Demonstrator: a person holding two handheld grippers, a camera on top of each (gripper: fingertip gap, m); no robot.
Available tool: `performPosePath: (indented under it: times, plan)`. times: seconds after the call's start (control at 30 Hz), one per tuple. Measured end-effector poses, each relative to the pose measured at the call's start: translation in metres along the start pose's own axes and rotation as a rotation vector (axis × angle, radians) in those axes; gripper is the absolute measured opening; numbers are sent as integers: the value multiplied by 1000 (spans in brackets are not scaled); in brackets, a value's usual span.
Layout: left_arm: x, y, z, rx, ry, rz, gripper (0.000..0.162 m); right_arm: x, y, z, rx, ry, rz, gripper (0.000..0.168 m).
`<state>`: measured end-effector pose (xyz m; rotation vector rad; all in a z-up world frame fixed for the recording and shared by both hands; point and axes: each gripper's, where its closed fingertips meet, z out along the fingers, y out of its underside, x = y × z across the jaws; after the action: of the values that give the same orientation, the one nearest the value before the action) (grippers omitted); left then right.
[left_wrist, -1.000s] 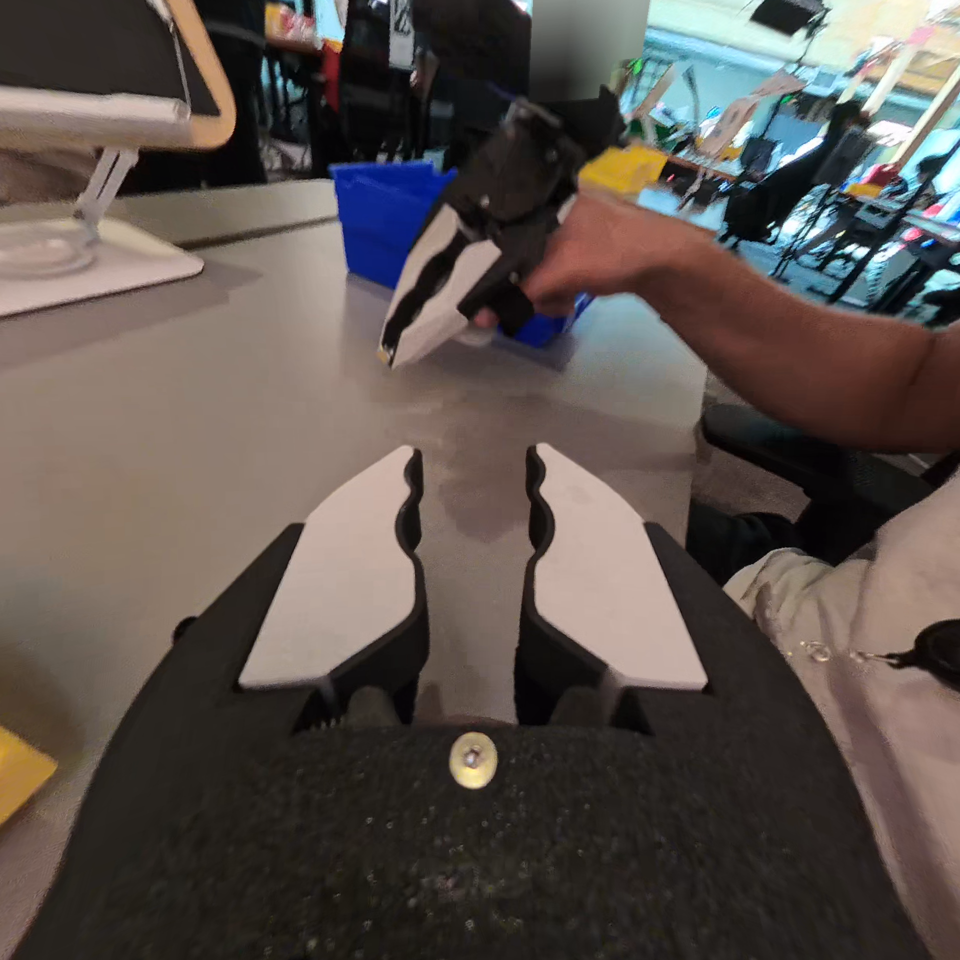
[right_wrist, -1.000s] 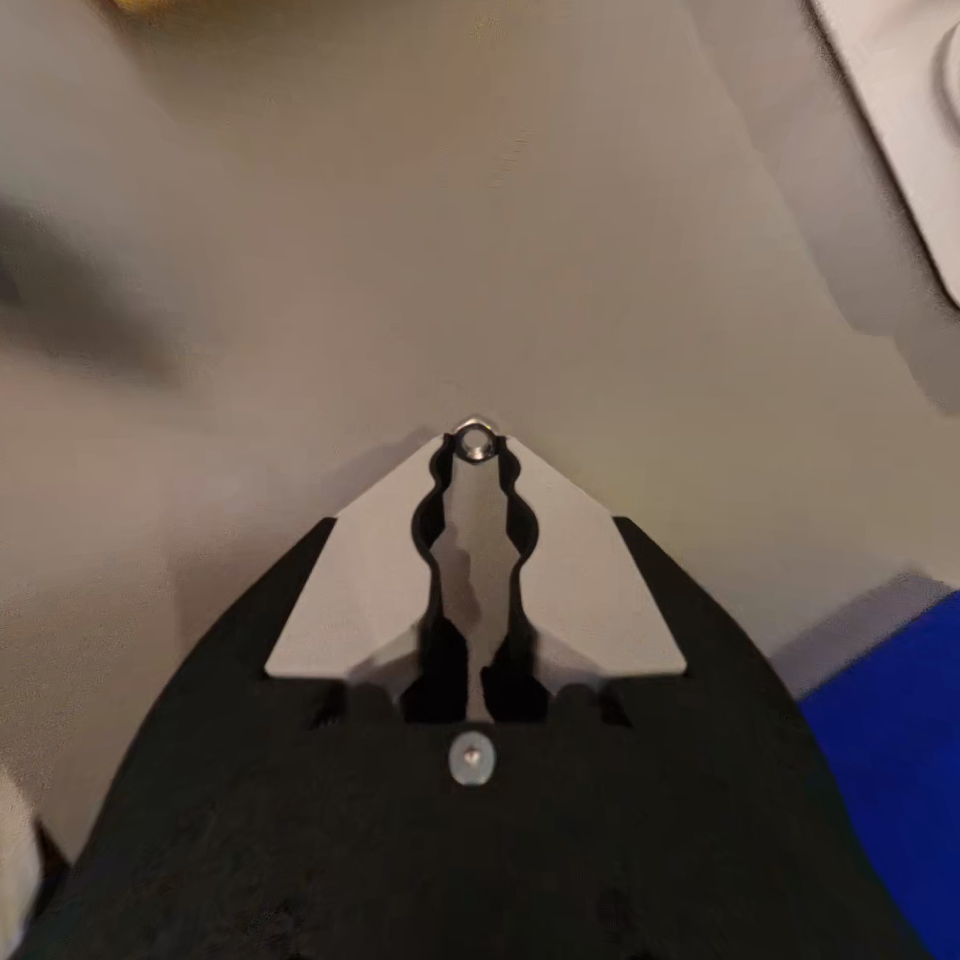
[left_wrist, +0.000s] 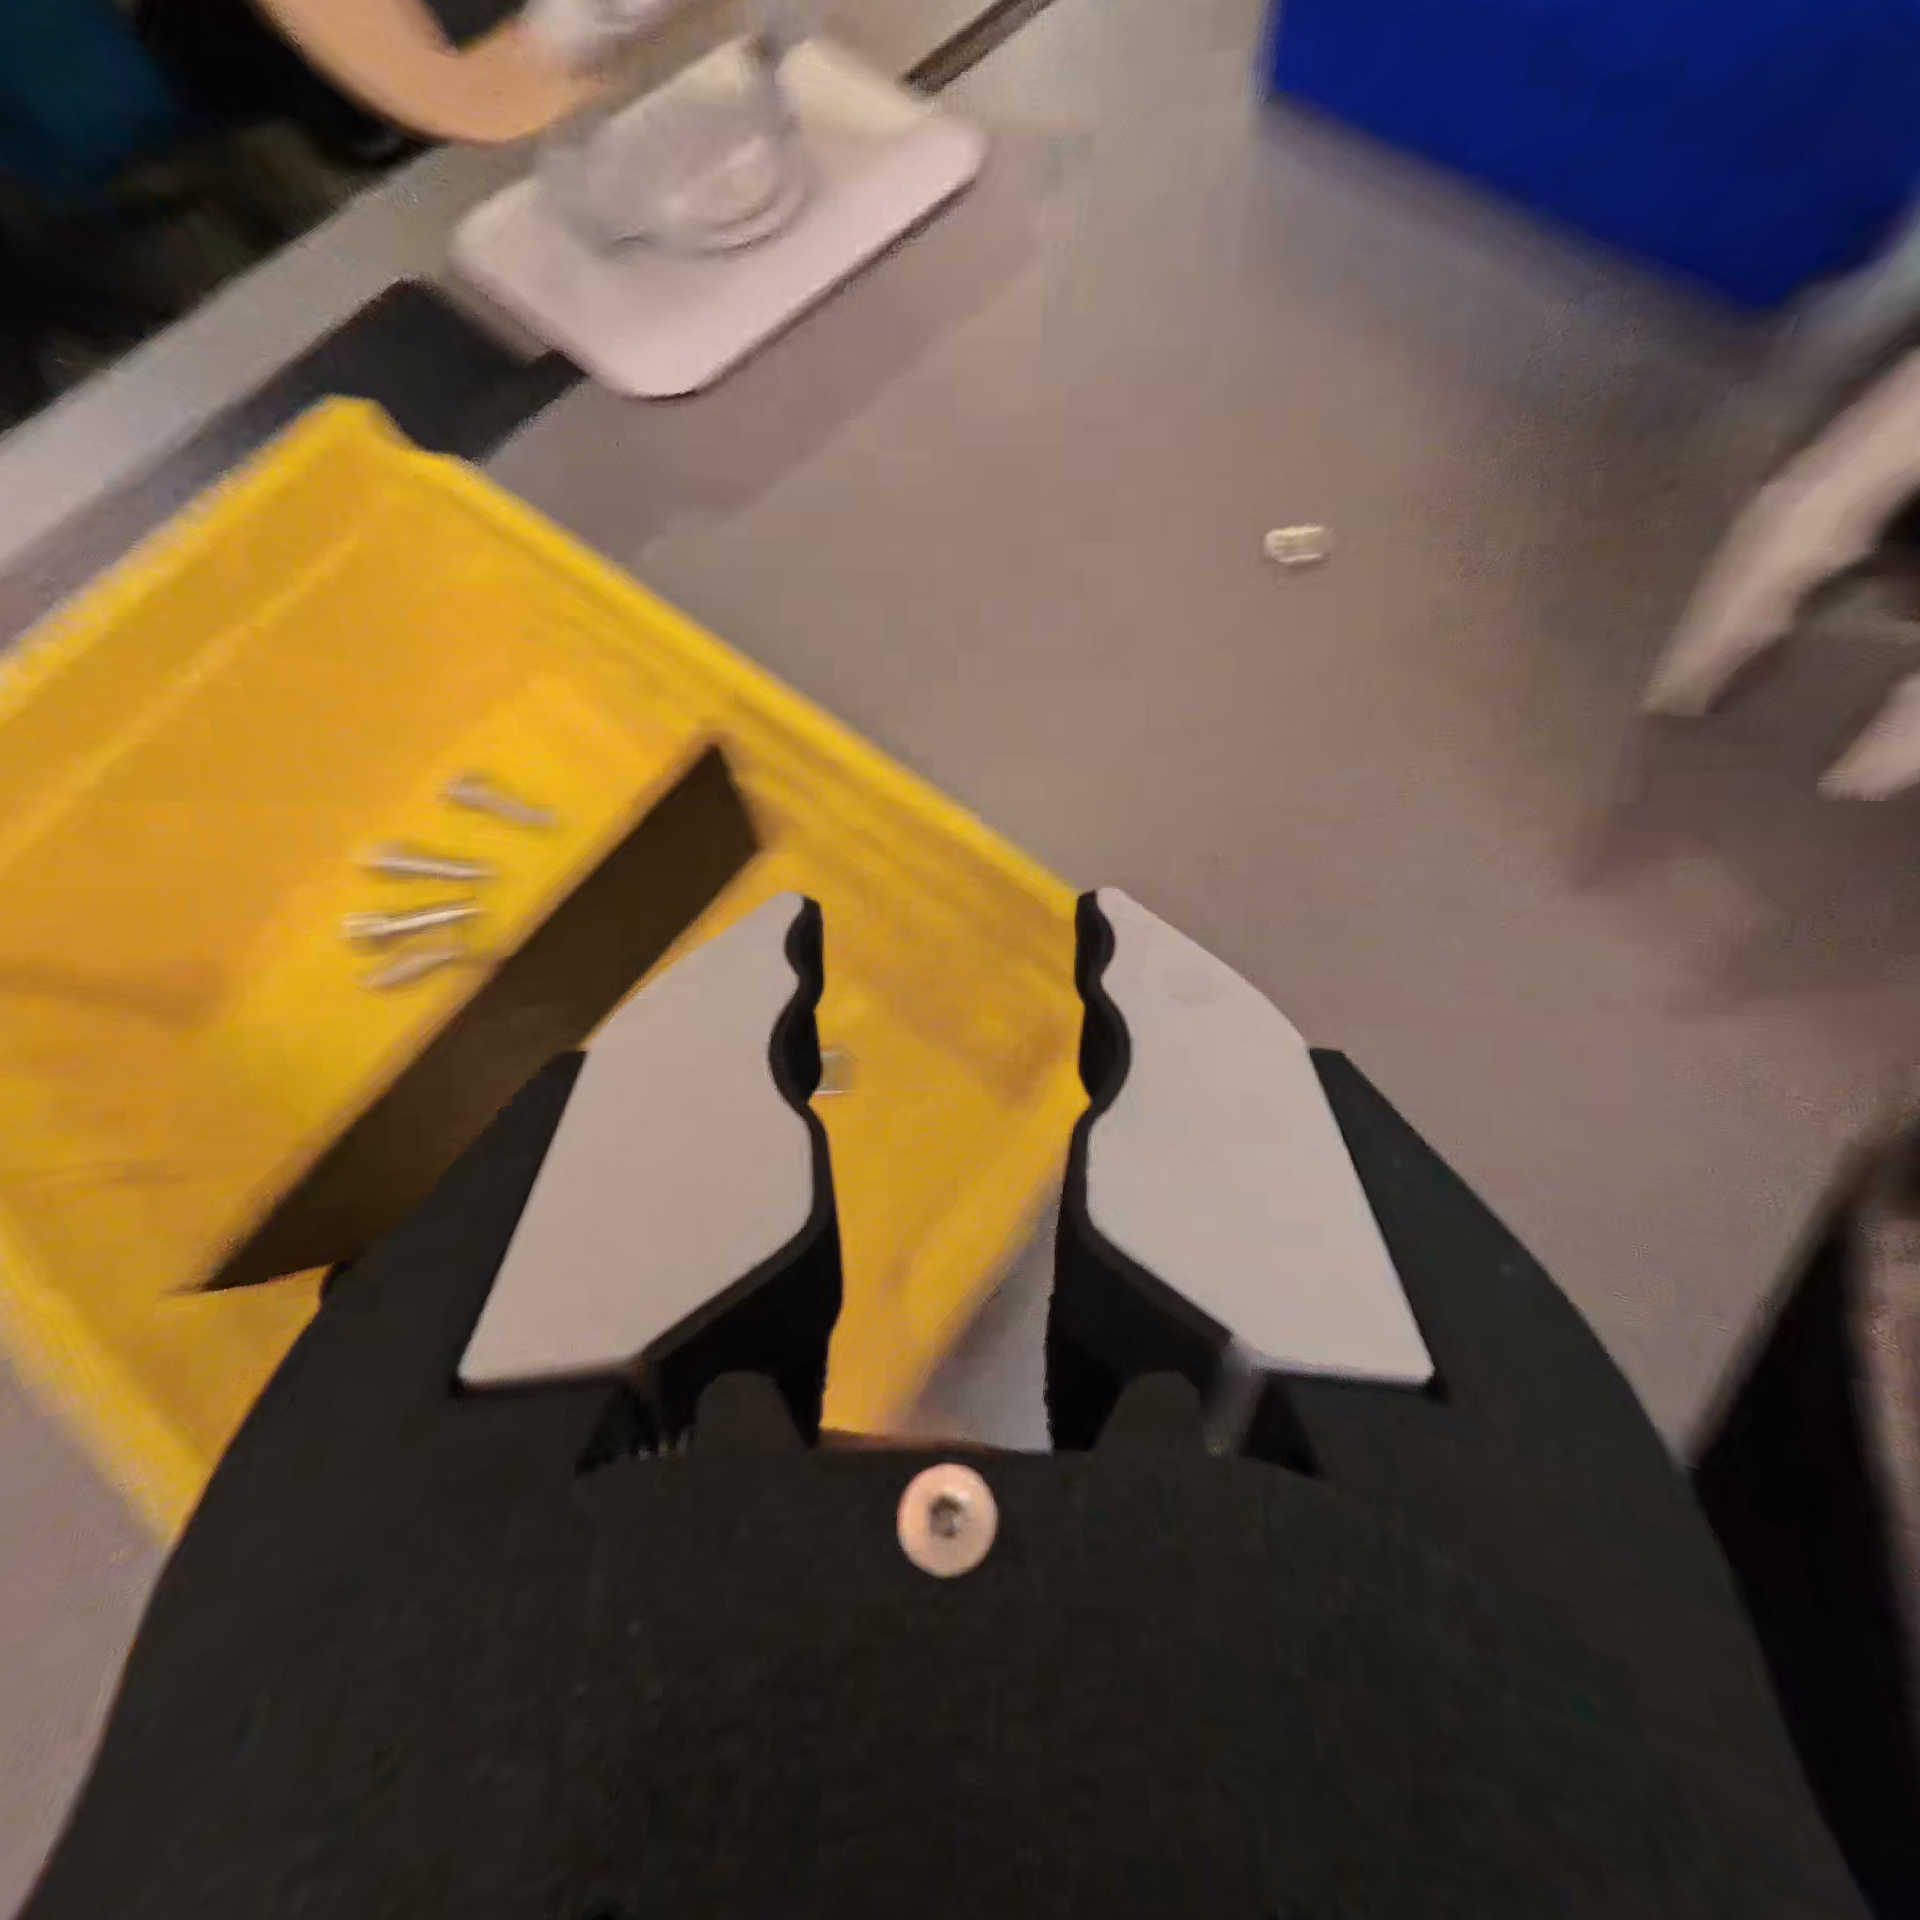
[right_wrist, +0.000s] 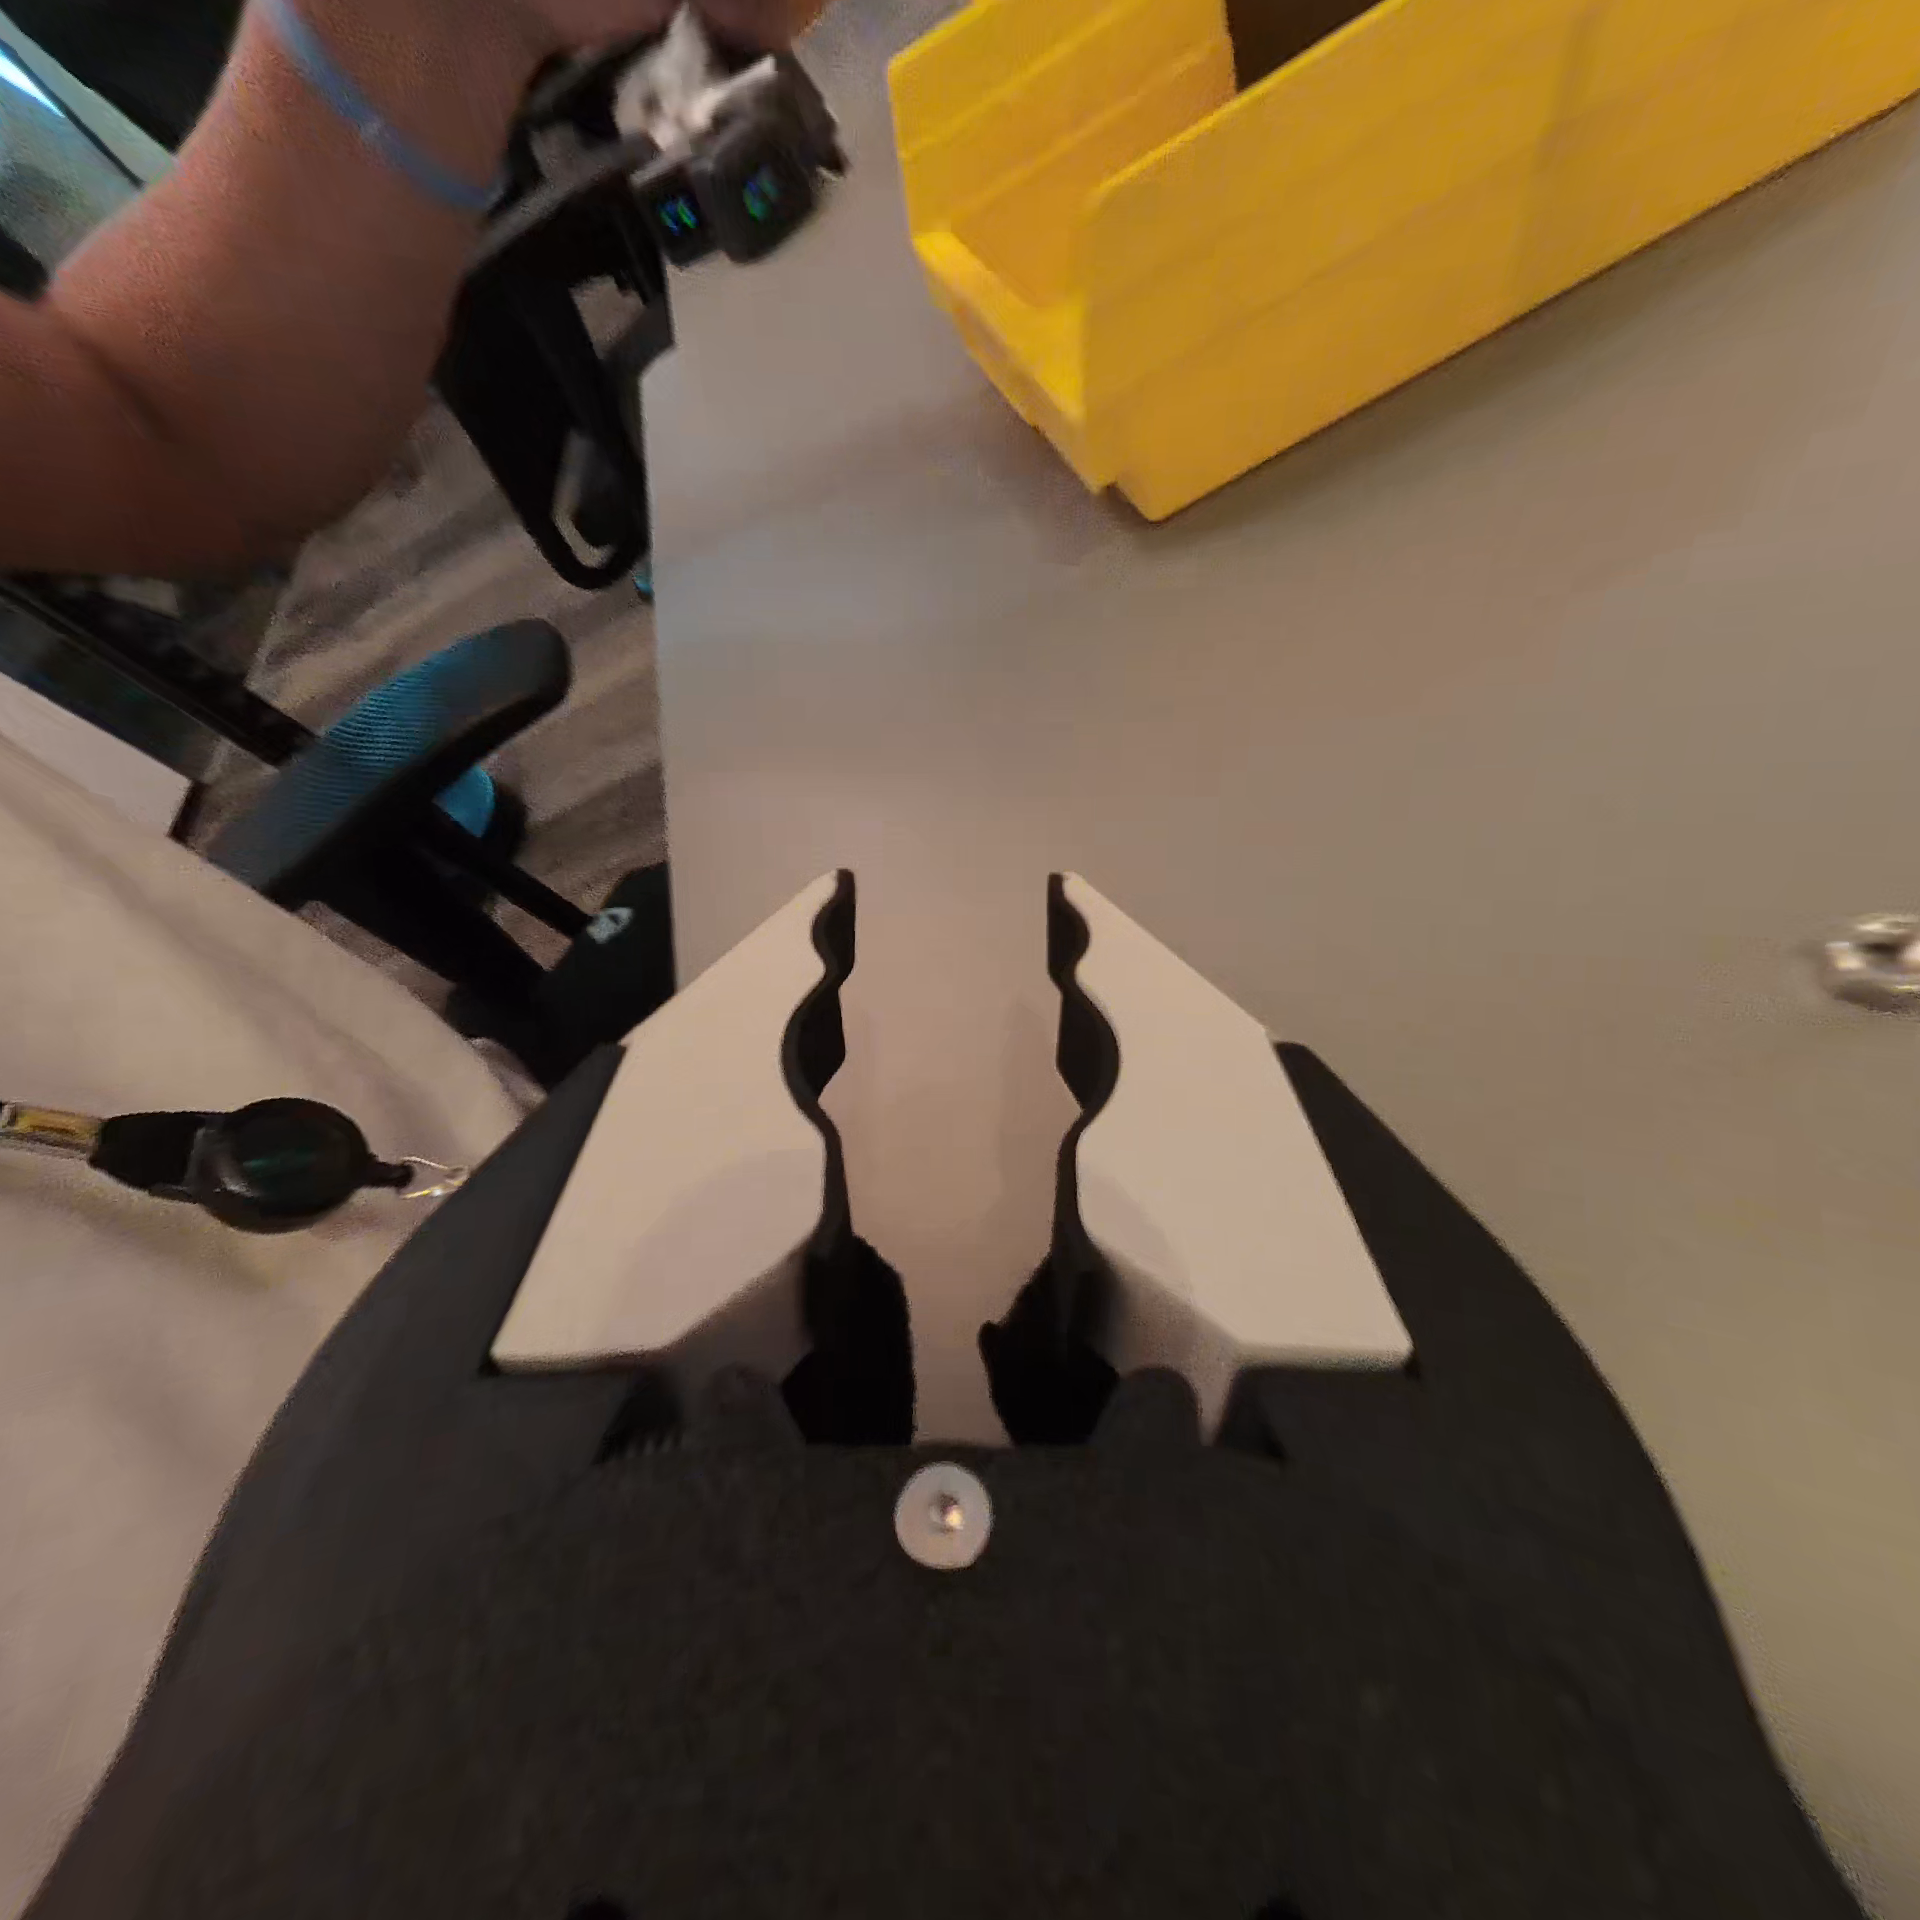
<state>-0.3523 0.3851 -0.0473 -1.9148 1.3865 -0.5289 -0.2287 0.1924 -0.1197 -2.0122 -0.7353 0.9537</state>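
My left gripper (left_wrist: 945, 914) is open and empty, hovering over the near corner of a yellow bin (left_wrist: 260, 727). Several small metal pins (left_wrist: 416, 883) lie in the bin. A small metal nut (left_wrist: 1297, 543) lies on the grey table beyond it. My right gripper (right_wrist: 951, 883) is open and empty above the table by its edge. The nut (right_wrist: 1875, 971) lies off to its right. The right gripper shows blurred at the right of the left wrist view (left_wrist: 1766, 623). The left gripper (right_wrist: 582, 312), held by a hand, shows at the top left of the right wrist view.
A blue bin (left_wrist: 1610, 125) stands at the far right and a white stand base (left_wrist: 717, 229) at the back. The yellow bin (right_wrist: 1351, 229) is ahead of the right gripper. The table edge (right_wrist: 660, 623) runs left of it, with an office chair (right_wrist: 416, 748) beyond. The tips of one gripper are about 25 cm away from the tips of the other.
The right gripper was shut on the small nut; it is now open and the nut lies on the table. The left gripper has swung left and down over the yellow bin.
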Motion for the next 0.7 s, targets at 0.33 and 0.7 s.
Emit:
performPosePath:
  times: [0.33,0.7]
  plan:
    - [-176,45,109,-573,-130,166,38,-27,12,7,49,-139,61,33]
    - [-187,63,153,-585,-65,-22,32,-20,19,-2,53,-177,106,33]
